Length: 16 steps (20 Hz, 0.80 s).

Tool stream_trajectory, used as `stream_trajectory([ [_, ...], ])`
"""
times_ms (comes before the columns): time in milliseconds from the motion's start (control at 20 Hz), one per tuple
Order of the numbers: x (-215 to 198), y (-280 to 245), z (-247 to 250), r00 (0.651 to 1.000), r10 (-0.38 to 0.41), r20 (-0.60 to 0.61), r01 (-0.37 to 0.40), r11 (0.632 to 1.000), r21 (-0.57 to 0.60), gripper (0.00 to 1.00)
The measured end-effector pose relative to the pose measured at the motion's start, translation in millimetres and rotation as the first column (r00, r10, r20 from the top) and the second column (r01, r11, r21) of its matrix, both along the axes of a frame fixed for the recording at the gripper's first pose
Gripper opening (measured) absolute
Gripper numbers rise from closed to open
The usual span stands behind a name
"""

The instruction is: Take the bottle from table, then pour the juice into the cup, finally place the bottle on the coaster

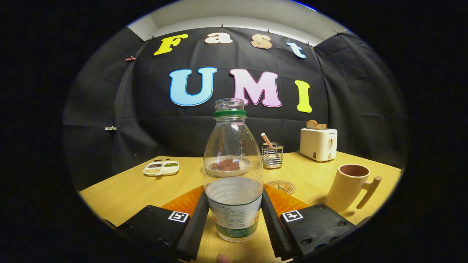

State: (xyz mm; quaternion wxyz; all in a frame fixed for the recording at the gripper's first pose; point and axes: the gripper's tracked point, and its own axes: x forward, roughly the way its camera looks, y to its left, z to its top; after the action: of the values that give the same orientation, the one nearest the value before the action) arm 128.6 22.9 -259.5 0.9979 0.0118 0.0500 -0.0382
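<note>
1. Nearest the camera, the gripper point(234, 219) has its two fingers on either side of the bottle's lower body. The left pad point(197, 215) and right pad point(271, 215) lie against the sides at label height. I judge it clenched on the bottle, though how hard it presses cannot be told.

2. The bottle point(233, 171) stands upright on the table point(120, 193), between the fingers. It is clear plastic with no cap on its open neck, a green ring below the mouth, and a label around the base. Liquid fills roughly the lower third.

3. Handling, as a judgement: it should be fairly light with that little liquid. The thin wall will likely give under a hard squeeze, and smooth plastic may slip. The present low hold, around the label and the liquid, looks sensible, since the weight sits there. With the neck open, any quick tilt could spill.

4. Just beyond the right finger lies a round coaster point(280, 186), flat on the table, where the bottle is to end up.

5. Right of the gripper, near the table's edge, stands the cup point(347, 186), upright with a peg-like handle and an open mouth. It looks empty, so pouring seems not yet done.

6. Farther back are a small plate point(229, 167) with dark pieces seen through the bottle, a wire holder point(272, 155), and a divided dish point(161, 168) to the left.

7. Farthest back is a toaster point(319, 143) with bread in its slots.
</note>
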Motion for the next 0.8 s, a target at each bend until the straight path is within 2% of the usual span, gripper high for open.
stream_trajectory([
  [400, -9, -9, 36, 1.0, -0.018, -0.003, 0.018, 0.998, 0.058, 0.76],
  [800, -16, -31, 51, 0.999, -0.023, -0.049, 0.035, 0.968, 0.249, 0.76],
])
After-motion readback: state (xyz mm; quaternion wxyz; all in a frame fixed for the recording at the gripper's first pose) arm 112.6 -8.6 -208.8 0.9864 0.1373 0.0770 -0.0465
